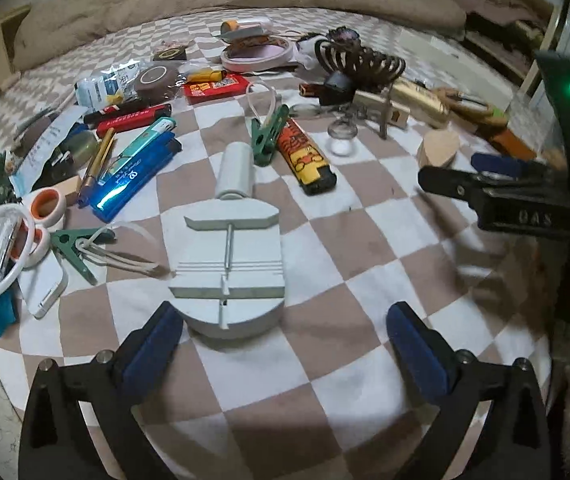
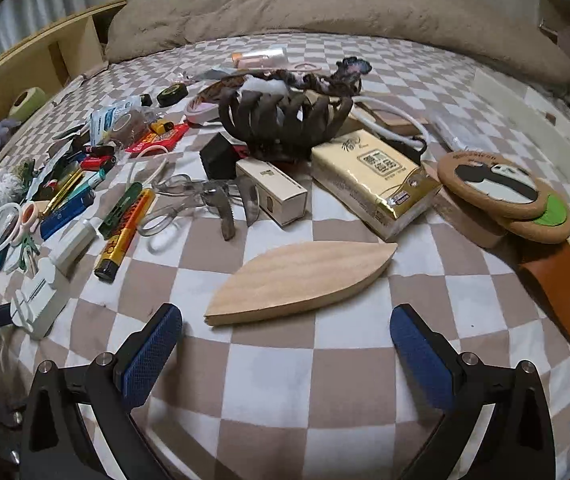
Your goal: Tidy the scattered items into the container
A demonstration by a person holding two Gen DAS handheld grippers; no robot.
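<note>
1. Nearest my left gripper (image 1: pixel 285 332) lies the pale grey plastic watch-band tool with a round base and a cylinder handle (image 1: pixel 231 256). Its base sits just ahead of my spread blue pads (image 1: pixel 153 344), touching neither, so this gripper is released and empty.
2. My right gripper (image 2: pixel 287 336) is also spread wide with nothing between its pads. Just beyond them the flat leaf-shaped block of light wood (image 2: pixel 301 280) lies on the brown-and-white checked bedsheet (image 2: pixel 269 380).
3. The landmark I steer by is the dark brown slatted basket (image 2: pixel 285 120), which I take to be the container. It stands well beyond the wood block and already holds a few things, a white wad and something dark and curly among them.
4. Against the basket's front lean a gold tissue pack (image 2: pixel 373 184) and a white carton (image 2: pixel 273 192). Clear-handled scissors (image 2: pixel 189 204) lie just before it.
5. Left of the basket the small clutter is thickest: an orange tiger-print lighter (image 1: pixel 305 156), a green clothes peg (image 1: pixel 267 136) and a blue lighter (image 1: pixel 137 184), loosely heaped.
6. Right of the basket sit round cork coasters (image 2: pixel 501 192), stacked.
7. I judge most of the tidying undone, with each gripper poised over its nearest piece for a pick.
</note>
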